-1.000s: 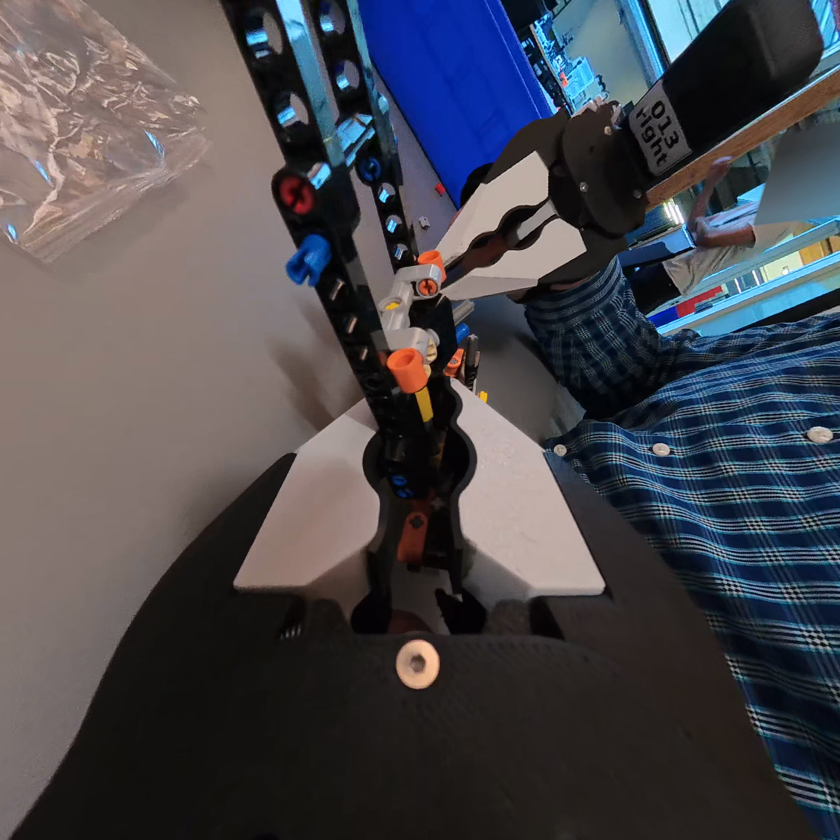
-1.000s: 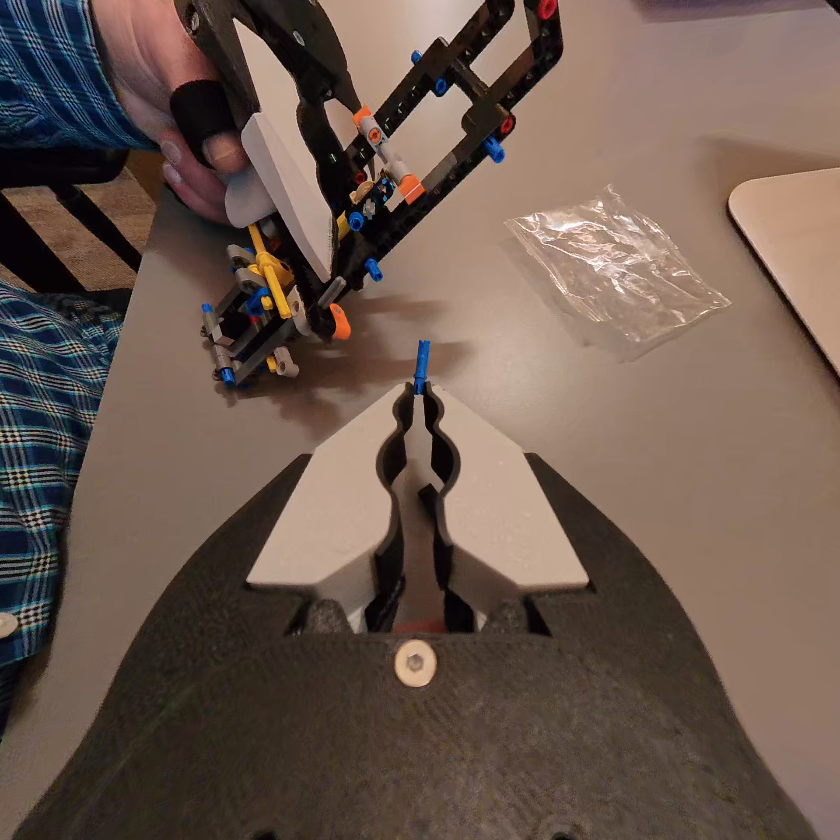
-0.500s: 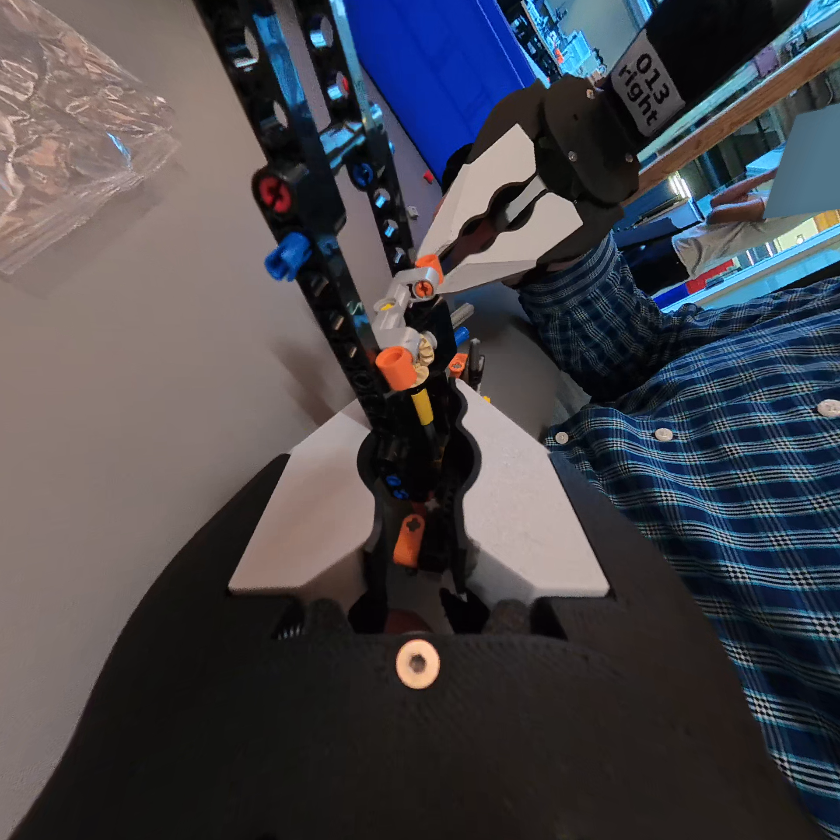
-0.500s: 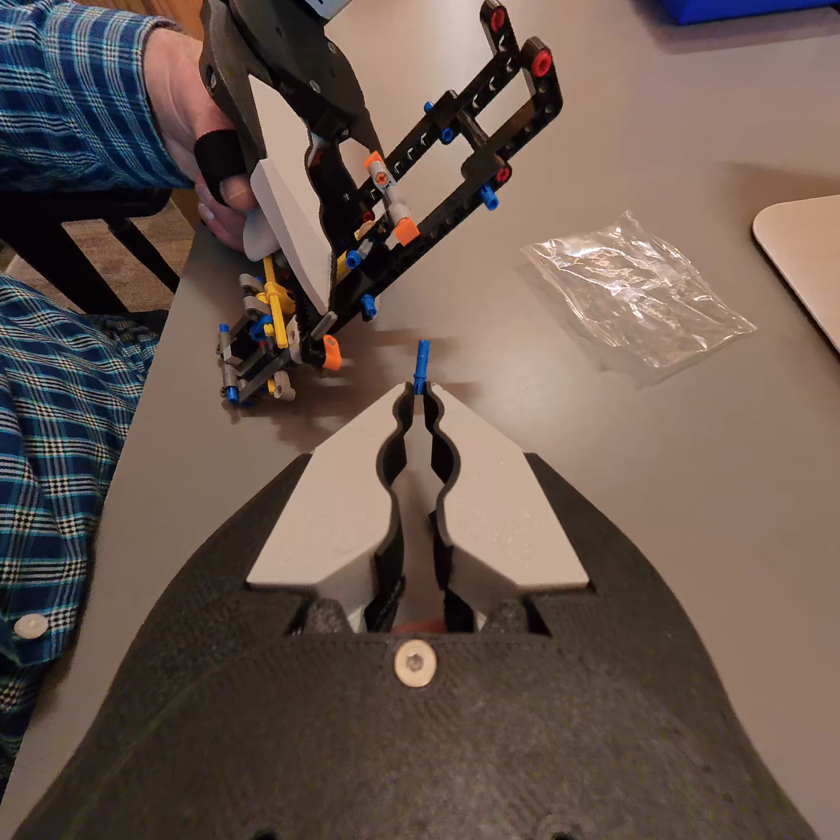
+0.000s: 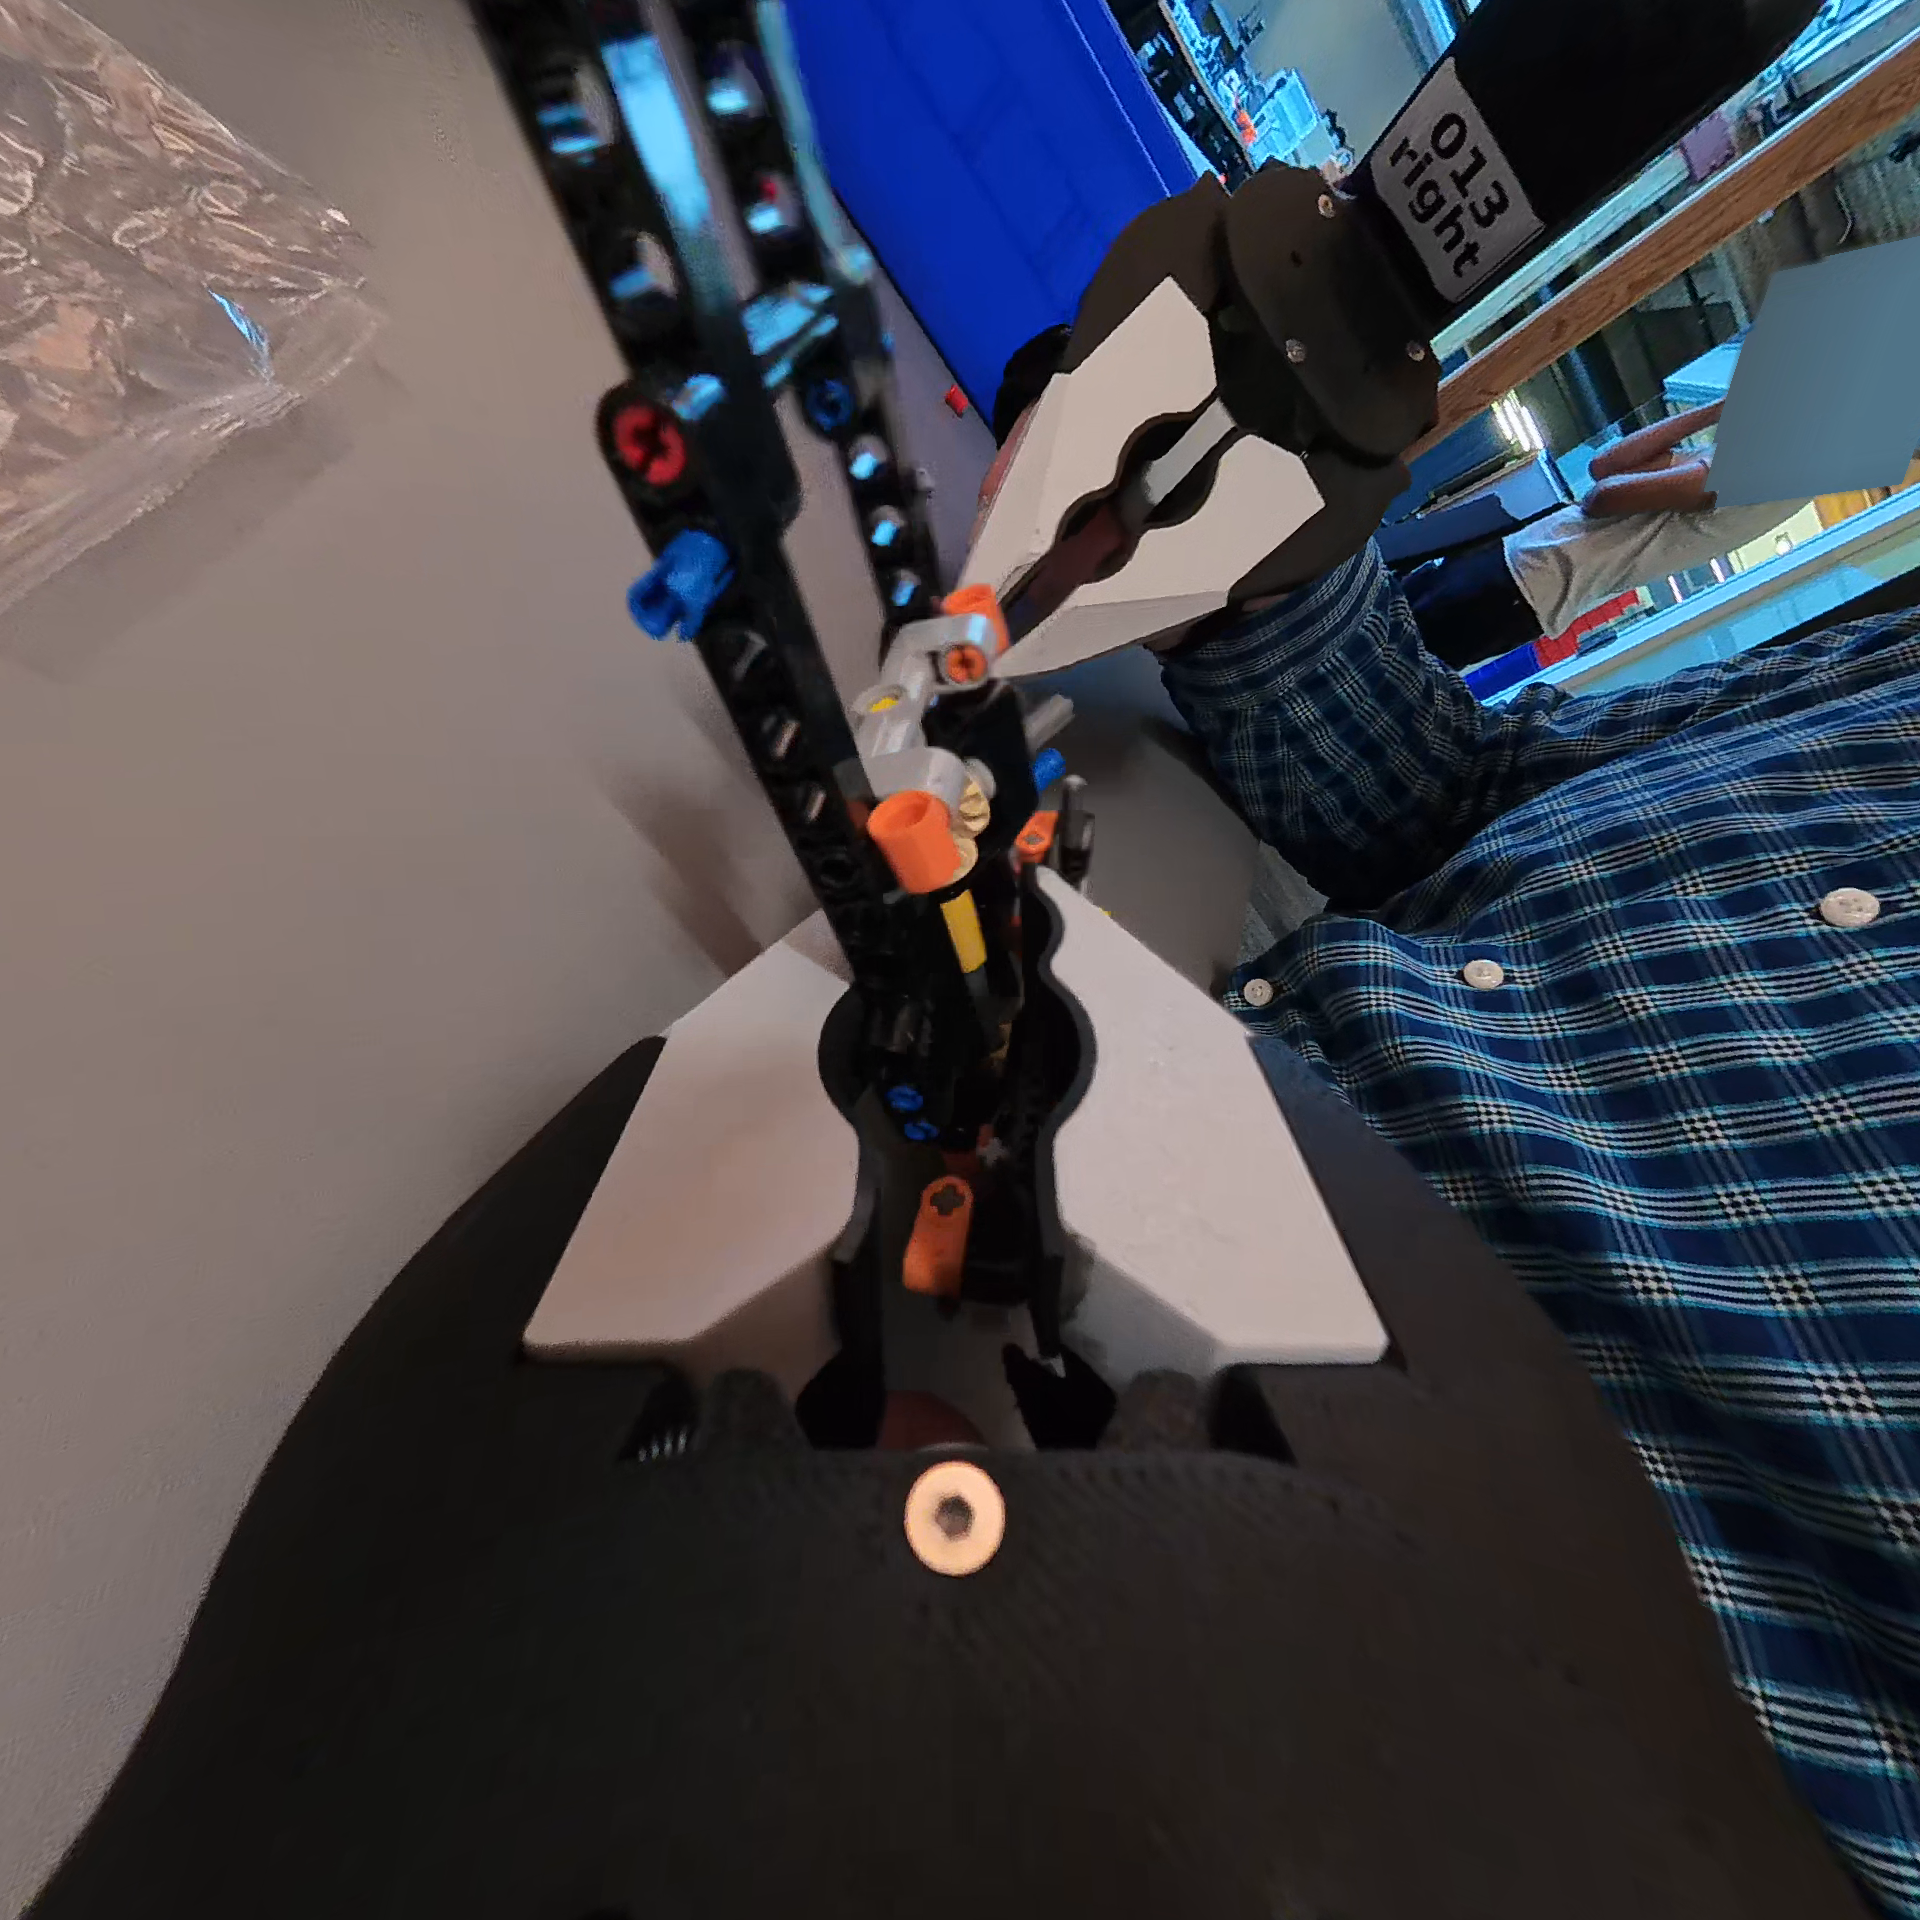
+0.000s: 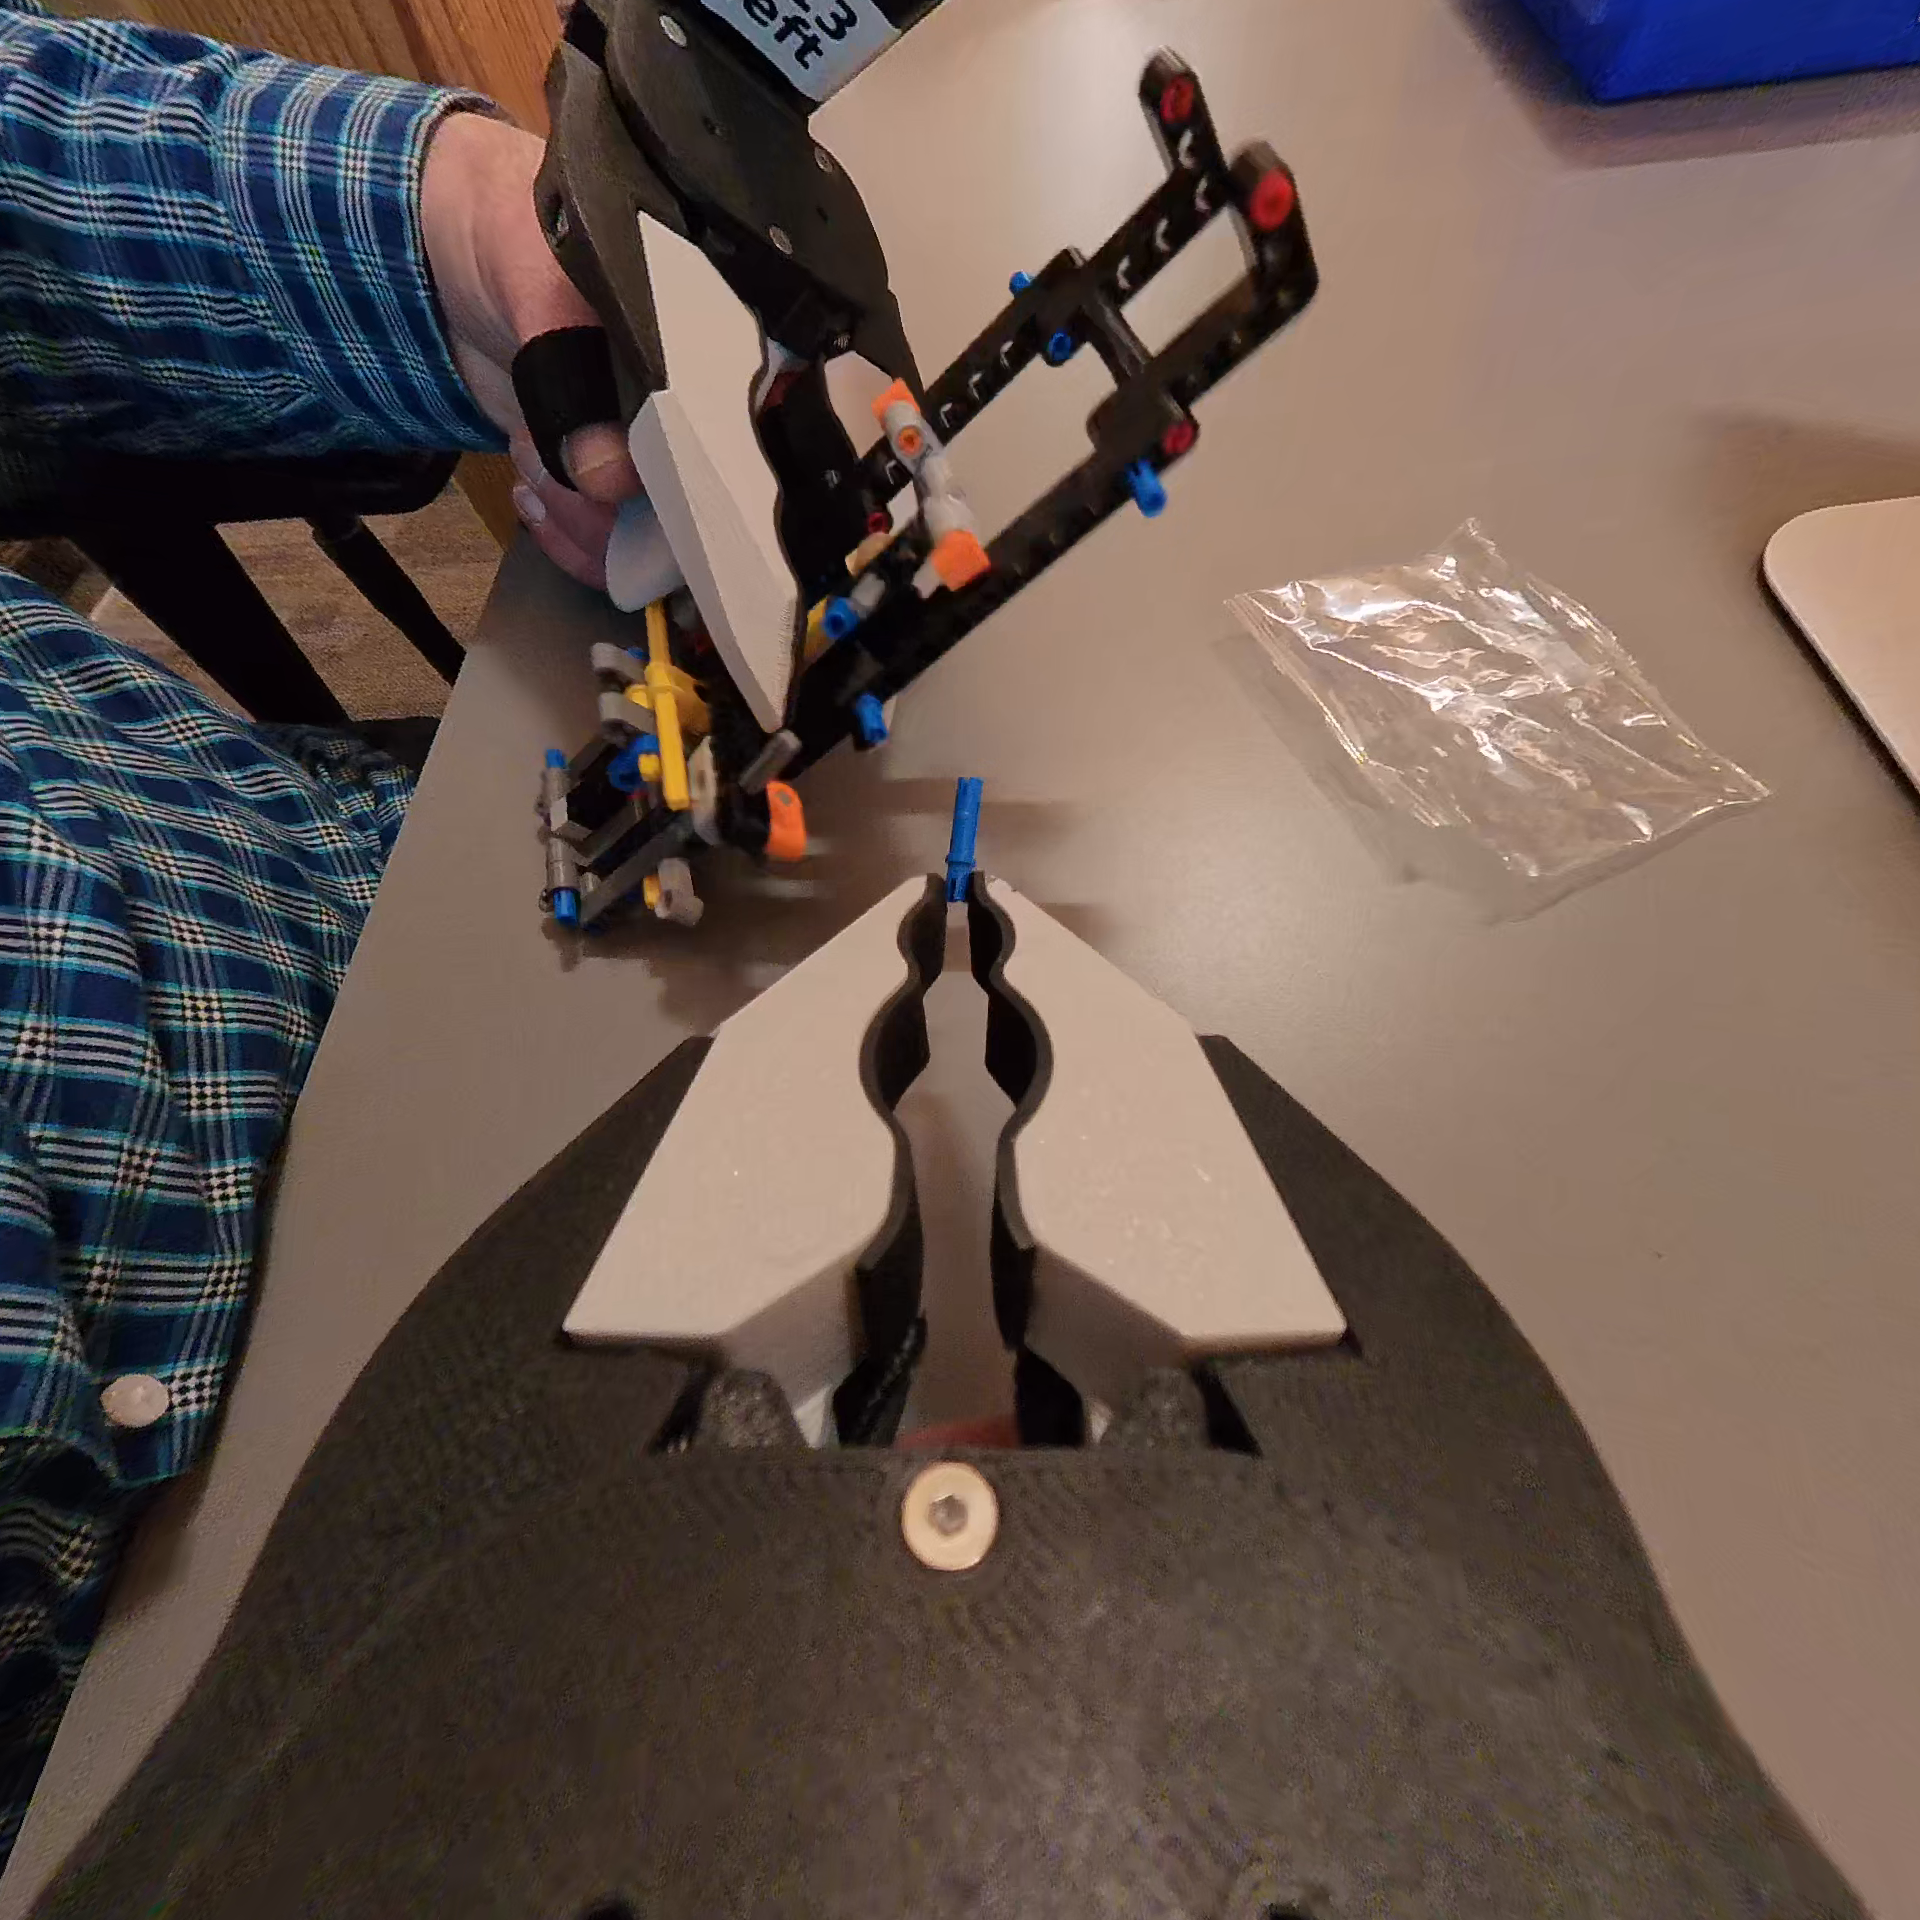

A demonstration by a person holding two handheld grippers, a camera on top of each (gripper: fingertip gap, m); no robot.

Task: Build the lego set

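My left gripper (image 5: pixel 935 920) is shut on the lego assembly (image 5: pixel 727 488), a long black beam frame with red, blue, orange, grey and yellow parts. In the right wrist view the left gripper (image 6: pixel 774 707) holds the frame (image 6: pixel 1143 353) tilted, its lower cluster near the table. My right gripper (image 6: pixel 958 885) is shut on a small blue pin (image 6: pixel 964 826), which sticks out past its tips toward the assembly, a short way off. In the left wrist view the right gripper (image 5: pixel 992 623) has its tips beside the orange and grey connector (image 5: pixel 951 649); the pin is hidden there.
A crumpled clear plastic bag (image 6: pixel 1486 707) lies on the grey table (image 6: pixel 1455 1143) to the right of the assembly. A blue box (image 6: pixel 1714 42) is at the far edge, a pale rounded slab (image 6: pixel 1860 623) at the right. The table edge and a person's plaid shirt (image 6: pixel 156 935) are at the left. Left tips to right tips: about 5 centimetres.
The left gripper has swung the assembly a little, so the frame sits lower and further right in the right wrist view. The right gripper still grips the blue pin near the frame.
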